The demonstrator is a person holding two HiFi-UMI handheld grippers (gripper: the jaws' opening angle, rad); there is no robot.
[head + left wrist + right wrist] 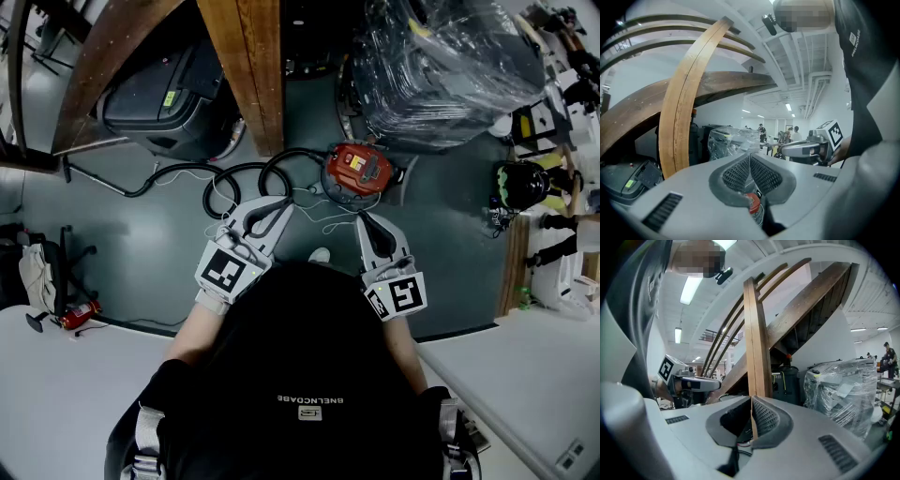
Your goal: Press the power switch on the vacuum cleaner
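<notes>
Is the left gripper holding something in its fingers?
No, the left gripper has its fingers shut together at the tips with nothing between them.

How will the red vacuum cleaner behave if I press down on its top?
The vacuum cleaner sits squat on the floor, so it likely won't tip. A sideways shove might slide it; no wheels are visible. Its black hose lies in loose loops, so probably floppy.
</notes>
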